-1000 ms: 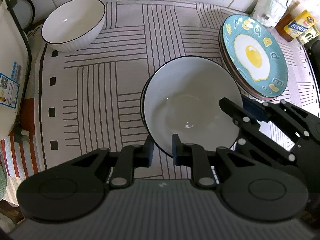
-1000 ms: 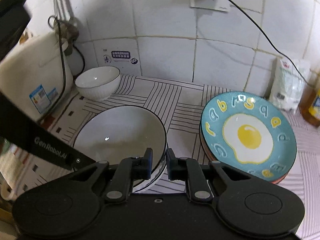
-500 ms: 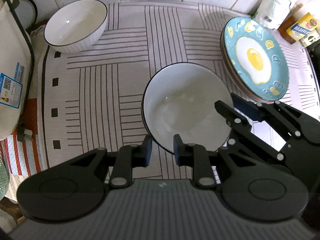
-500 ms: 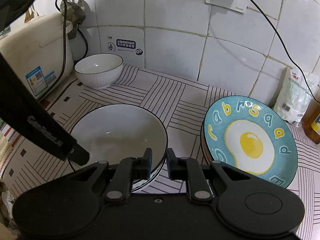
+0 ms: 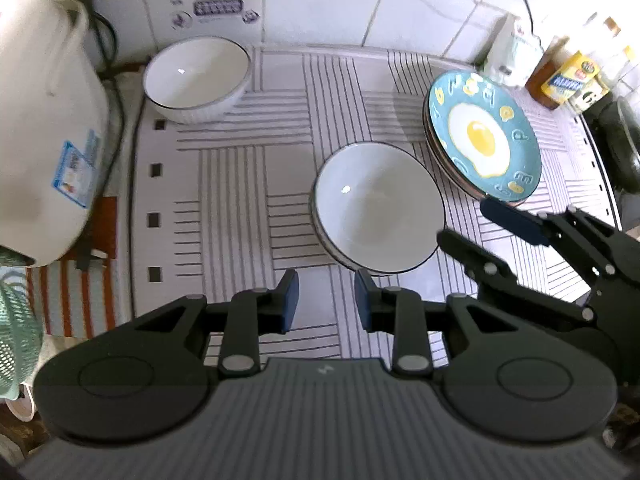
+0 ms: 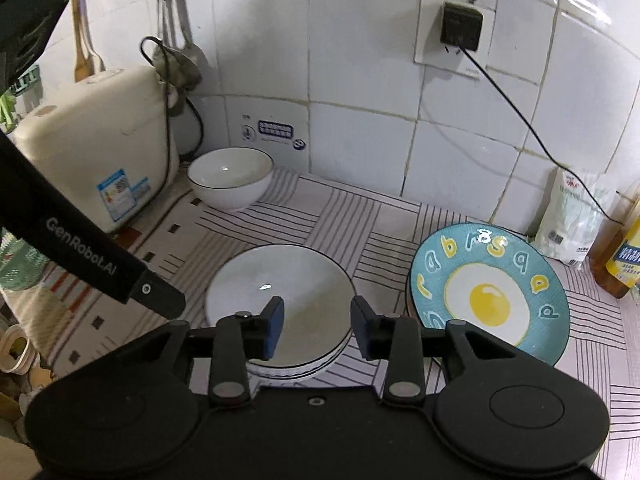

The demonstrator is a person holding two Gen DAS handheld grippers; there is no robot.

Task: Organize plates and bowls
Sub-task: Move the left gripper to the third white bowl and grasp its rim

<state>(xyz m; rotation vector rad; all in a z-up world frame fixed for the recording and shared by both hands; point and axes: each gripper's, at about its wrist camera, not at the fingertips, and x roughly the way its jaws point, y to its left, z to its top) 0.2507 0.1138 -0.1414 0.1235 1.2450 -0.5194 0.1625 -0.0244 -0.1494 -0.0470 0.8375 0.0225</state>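
Note:
A stack of white bowls with dark rims [image 5: 378, 208] [image 6: 280, 292] sits mid-counter on the striped mat. A single white bowl [image 5: 198, 78] [image 6: 231, 178] stands at the back left by the wall. A stack of plates topped by a blue fried-egg plate [image 5: 482, 136] [image 6: 488, 296] lies to the right. My left gripper [image 5: 326, 300] is open and empty, just in front of the bowl stack. My right gripper [image 6: 316, 326] is open and empty over the stack's near rim; it also shows in the left wrist view [image 5: 476, 226].
A cream rice cooker [image 5: 40, 132] [image 6: 96, 152] stands at the left. A white bag [image 6: 572, 216] and oil bottles [image 5: 564, 76] crowd the back right corner. A plug and black cable [image 6: 460, 28] hang on the tiled wall. A green basket [image 5: 16, 320] is at the left edge.
Both grippers have opened wider and drawn back and up from the stacked bowls, which stay on the mat. The view now takes in more of the wall.

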